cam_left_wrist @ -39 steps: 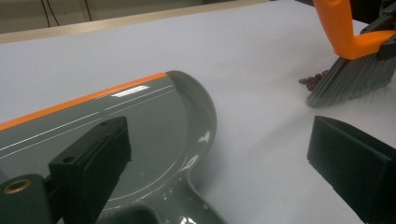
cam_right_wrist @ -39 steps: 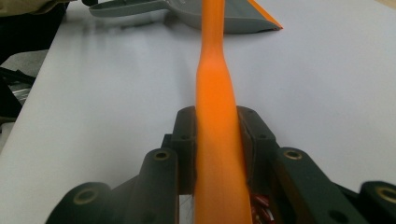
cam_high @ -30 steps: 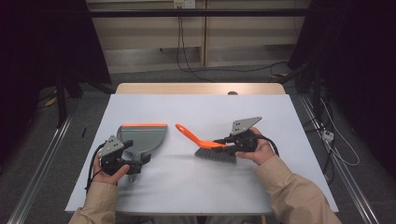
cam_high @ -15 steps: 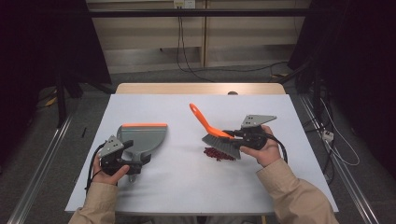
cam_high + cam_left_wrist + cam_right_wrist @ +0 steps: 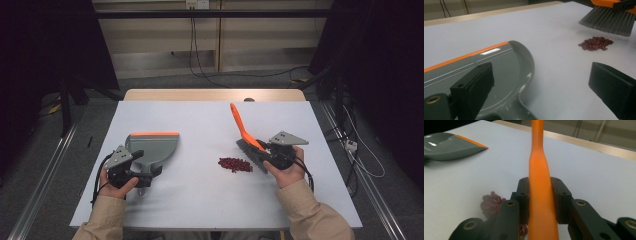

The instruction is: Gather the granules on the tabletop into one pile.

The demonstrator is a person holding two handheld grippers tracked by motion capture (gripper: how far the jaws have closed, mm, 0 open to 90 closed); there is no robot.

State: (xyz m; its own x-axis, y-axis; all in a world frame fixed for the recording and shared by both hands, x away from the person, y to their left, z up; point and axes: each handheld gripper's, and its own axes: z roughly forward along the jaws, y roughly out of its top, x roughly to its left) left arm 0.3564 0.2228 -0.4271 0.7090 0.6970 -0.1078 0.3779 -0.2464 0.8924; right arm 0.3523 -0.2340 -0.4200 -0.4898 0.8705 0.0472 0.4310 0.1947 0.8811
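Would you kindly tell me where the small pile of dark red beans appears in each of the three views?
High view: small pile of dark red beans, table centre-right, beside the brush bristles.
Left gripper view: upper right, below the bristles.
Right gripper view: lower left, behind the tool links.
Shared landmark: grey dustpan with orange edge.

I've carried the brush [image 5: 248,142] to the right, away from the dustpan [image 5: 152,148], with my right gripper [image 5: 264,149] clamped on its orange handle. The handle, which lay low and pointed toward the dustpan, now stands steeper and points away from me. A pile of red beans [image 5: 235,164], covered before by the bristles, lies bare just left of them.
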